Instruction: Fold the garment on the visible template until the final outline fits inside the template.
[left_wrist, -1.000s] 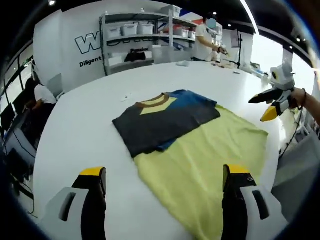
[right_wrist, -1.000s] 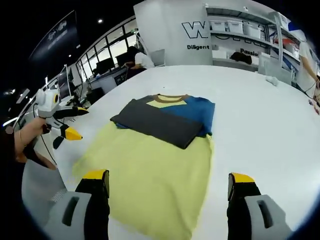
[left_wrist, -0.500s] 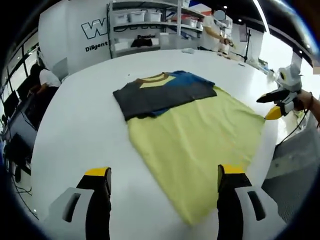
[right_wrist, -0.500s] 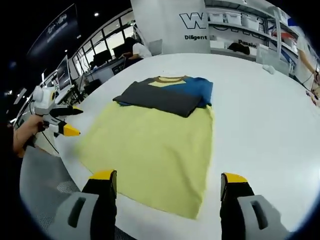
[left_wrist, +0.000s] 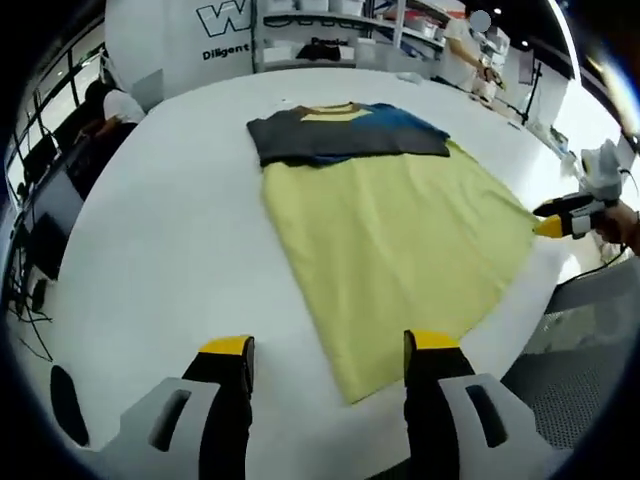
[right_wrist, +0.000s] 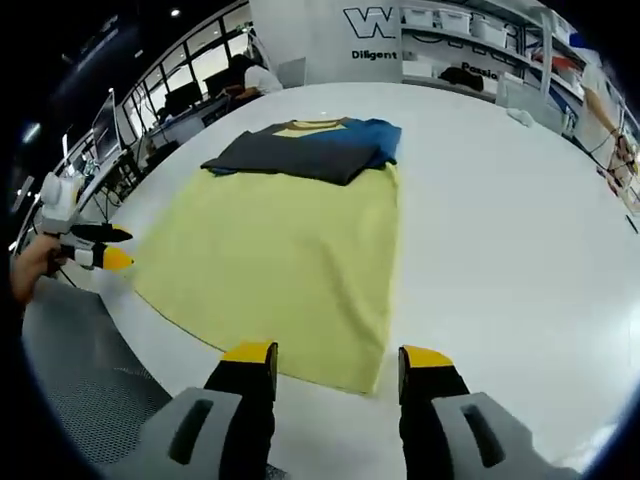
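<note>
two open grippers, left gripper (left_wrist: 325, 360) and right gripper (right_wrist: 335, 365), hover empty over the near hem of the garment (left_wrist: 390, 230). its dark top part lies folded at twelve o'clock on the white table (left_wrist: 160, 240). likely next: pinch both hem corners and fold toward twelve. shelves (right_wrist: 480, 40) stand well apart; nothing blocks.

The left gripper view is looking from one near corner of the round white table (left_wrist: 150, 250), high above it, across the yellow rectangular cloth template (left_wrist: 400, 240). The right gripper view is looking from the neighbouring corner. Both are sharing the template (right_wrist: 280, 250) and the folded grey-and-blue shirt (right_wrist: 300, 148) beyond.
</note>
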